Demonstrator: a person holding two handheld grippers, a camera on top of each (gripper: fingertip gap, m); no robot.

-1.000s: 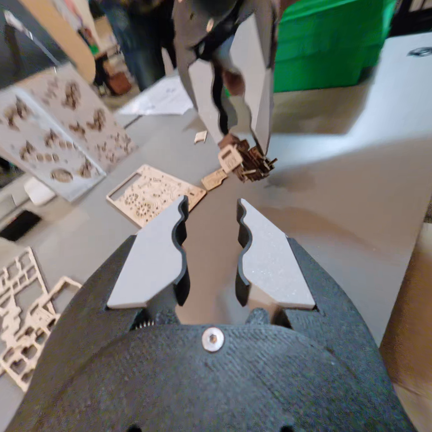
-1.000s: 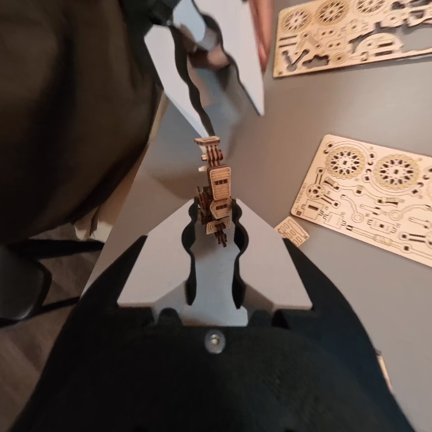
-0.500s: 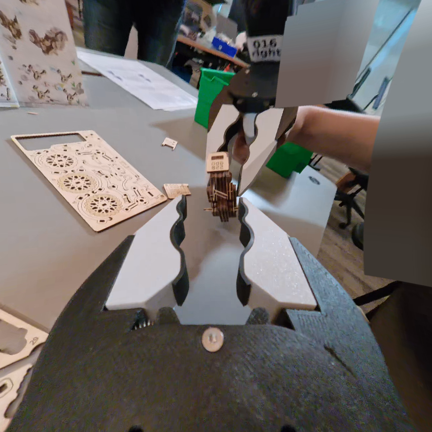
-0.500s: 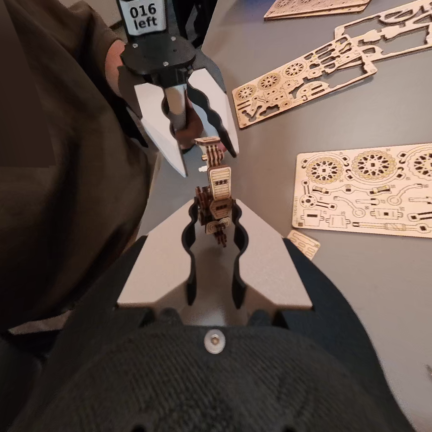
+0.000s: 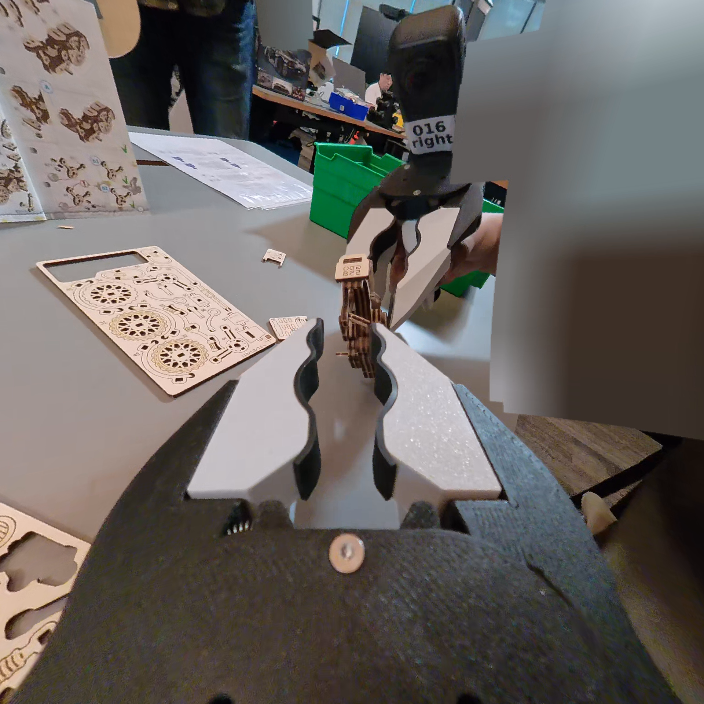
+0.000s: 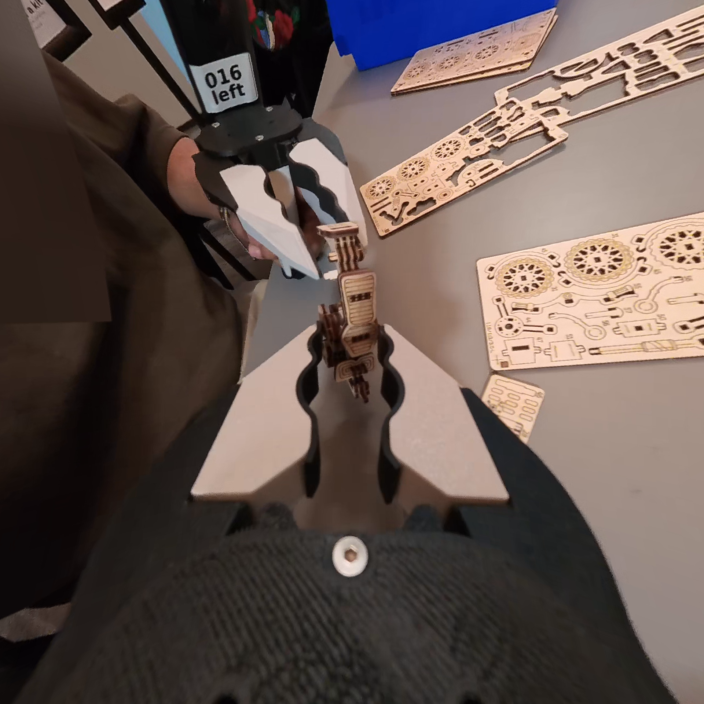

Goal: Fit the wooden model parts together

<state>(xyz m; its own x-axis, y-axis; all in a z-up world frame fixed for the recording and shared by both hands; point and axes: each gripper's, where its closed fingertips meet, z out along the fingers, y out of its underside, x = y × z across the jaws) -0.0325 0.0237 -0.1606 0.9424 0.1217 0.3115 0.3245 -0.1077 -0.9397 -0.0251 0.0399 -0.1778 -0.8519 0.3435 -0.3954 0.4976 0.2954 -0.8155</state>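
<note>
A small brown wooden model sub-assembly [image 6: 358,304] of stacked laser-cut pieces stands up in the air above the grey table [image 5: 76,419]. My right gripper [image 6: 350,335] is shut on its lower part. My left gripper [image 5: 346,329] is open, and the model [image 5: 356,331] sits between its fingertips, close to the right finger. In the right wrist view the left gripper [image 6: 339,255] flanks the model's far end. In the left wrist view the right gripper [image 5: 383,304] comes in from behind the model.
A wooden part sheet with wheel cut-outs [image 5: 152,316] lies left of the grippers, with a small loose plate [image 5: 285,325] beside it. Emptied frame sheets [image 6: 571,87] lie farther off. An instruction booklet [image 5: 64,114], a green bin [image 5: 343,190] and a blue bin [image 6: 419,26] stand at the edges. The grippers are tip to tip, or close to it.
My left gripper has swung round and closed in on the model, so its open fingertips now flank the model's end. My right gripper has kept its hold.
</note>
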